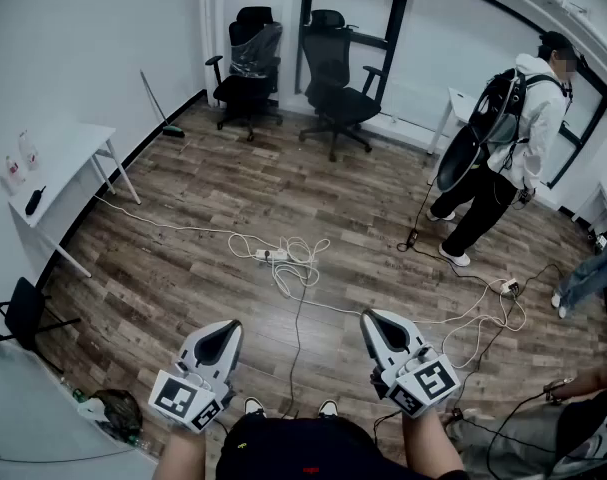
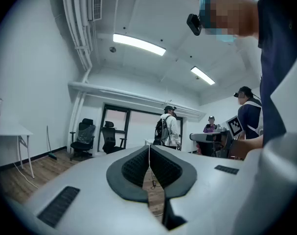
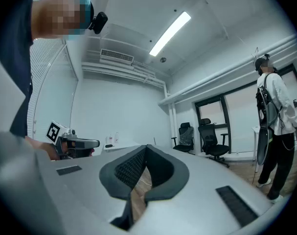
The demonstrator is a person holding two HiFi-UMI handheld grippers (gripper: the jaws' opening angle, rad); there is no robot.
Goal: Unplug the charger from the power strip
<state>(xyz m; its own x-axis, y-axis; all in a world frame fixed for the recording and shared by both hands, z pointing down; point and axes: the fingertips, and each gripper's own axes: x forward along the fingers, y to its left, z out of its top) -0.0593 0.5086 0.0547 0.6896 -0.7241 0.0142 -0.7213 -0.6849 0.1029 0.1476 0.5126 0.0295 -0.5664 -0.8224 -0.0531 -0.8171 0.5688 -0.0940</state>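
Lying on the wooden floor [image 1: 183,268], a white power strip [image 1: 271,255] is seen ahead of both grippers and well apart from them, among loops of white cable [image 1: 305,258]. Its long axis is set crosswise to the way the jaws point. It is placed between the two, somewhat nearer the left gripper [image 1: 226,328], so that hand is judged better placed. The charger cannot be made out on it. Both the left gripper and the right gripper [image 1: 373,320] are pressed together on nothing. No writing can be read; only square markers are shown on the cubes.
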